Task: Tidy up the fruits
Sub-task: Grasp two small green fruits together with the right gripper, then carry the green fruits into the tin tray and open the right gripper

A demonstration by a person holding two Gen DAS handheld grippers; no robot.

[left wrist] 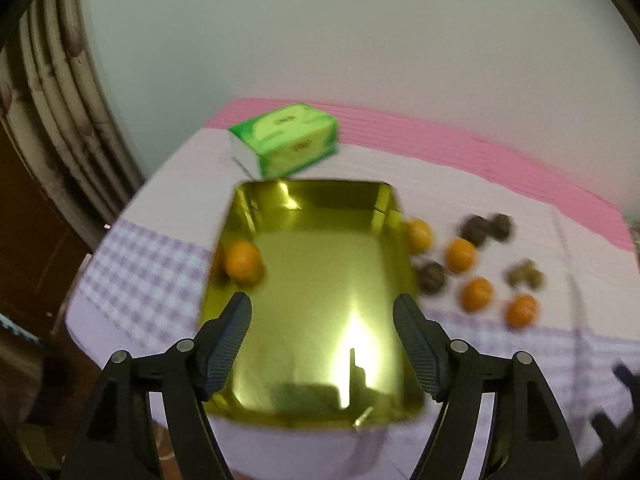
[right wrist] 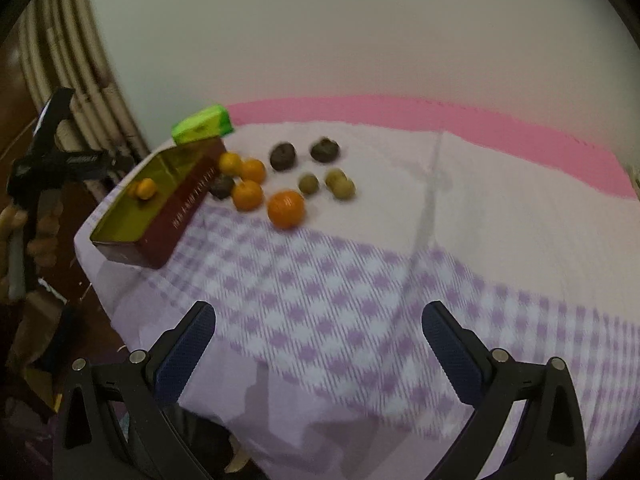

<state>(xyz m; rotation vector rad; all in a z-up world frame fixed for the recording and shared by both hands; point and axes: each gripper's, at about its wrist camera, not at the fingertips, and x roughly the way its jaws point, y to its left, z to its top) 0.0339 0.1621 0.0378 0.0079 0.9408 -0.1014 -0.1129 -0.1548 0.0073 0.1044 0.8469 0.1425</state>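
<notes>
One orange point(left wrist: 243, 261) is found inside the gold tin point(left wrist: 320, 312), lying against its left wall; this is the only fruit placed so far. The tin stands near the left end of the bench point(right wrist: 360, 280), which is covered by a lilac checked cloth.

Outside the tin, just to its right, the rest of the fruit is noted in a loose cluster on the cloth. Four oranges point(right wrist: 285, 208) are counted there in the right wrist view, one of them close to the tin's right wall. Three dark fruits point(right wrist: 283, 156) and what appear to be two or three small green fruits point(right wrist: 309, 183) lie among them; blur prevents a firmer count. A green box point(left wrist: 286, 140) sits behind the tin and is judged not to be part of the sorting.

The left gripper point(left wrist: 322, 322) is held above the tin, its jaws partly open, with nothing between them. The right gripper point(right wrist: 319, 336) hangs over bare cloth, well apart from the fruit, its jaws wide and empty.

The task is judged to be at an early stage: one fruit placed, the remainder outstanding. Whether the dark and green fruits are meant for the same tin cannot be determined.
</notes>
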